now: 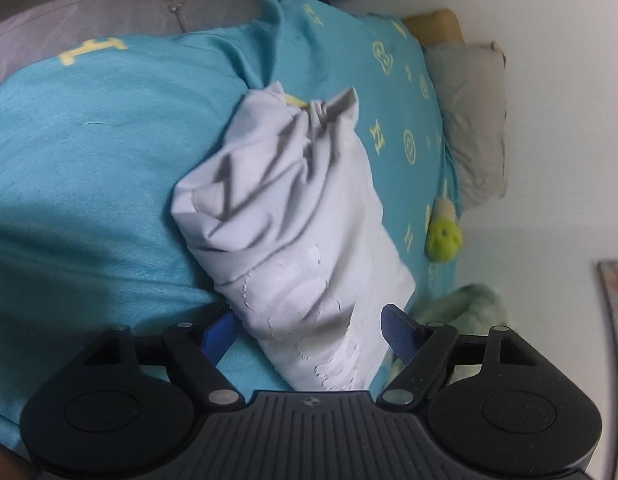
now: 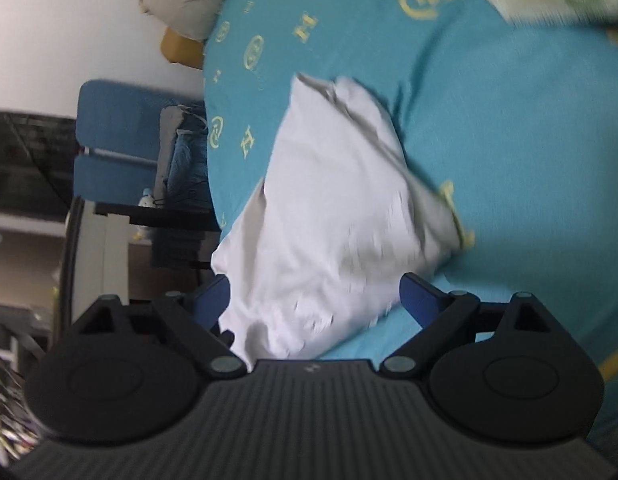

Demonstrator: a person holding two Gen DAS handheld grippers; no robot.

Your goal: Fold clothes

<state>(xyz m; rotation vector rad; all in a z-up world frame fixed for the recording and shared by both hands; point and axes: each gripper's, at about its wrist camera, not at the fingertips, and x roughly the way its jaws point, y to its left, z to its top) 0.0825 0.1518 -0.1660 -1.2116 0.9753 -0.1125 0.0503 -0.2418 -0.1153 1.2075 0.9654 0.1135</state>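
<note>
A crumpled, loosely folded pale grey-white garment (image 1: 285, 216) with stitched lettering lies on a teal bedspread (image 1: 89, 152) printed with yellow logos. My left gripper (image 1: 309, 332) is open just above the garment's near end. The cloth lies between its blue fingers (image 1: 401, 332) and is not pinched. In the right wrist view the same garment (image 2: 333, 208) lies blurred on the bedspread (image 2: 509, 128). My right gripper (image 2: 317, 296) stands wide open over its near corner, and its blue fingertips (image 2: 421, 296) are spread to either side of the cloth.
A grey pillow (image 1: 473, 120) and a yellow-green soft toy (image 1: 443, 236) lie along the white wall. A pale green cloth (image 1: 469, 308) is bunched near my left gripper. Beyond the bed's edge stand a blue chair (image 2: 117, 144) and dark furniture.
</note>
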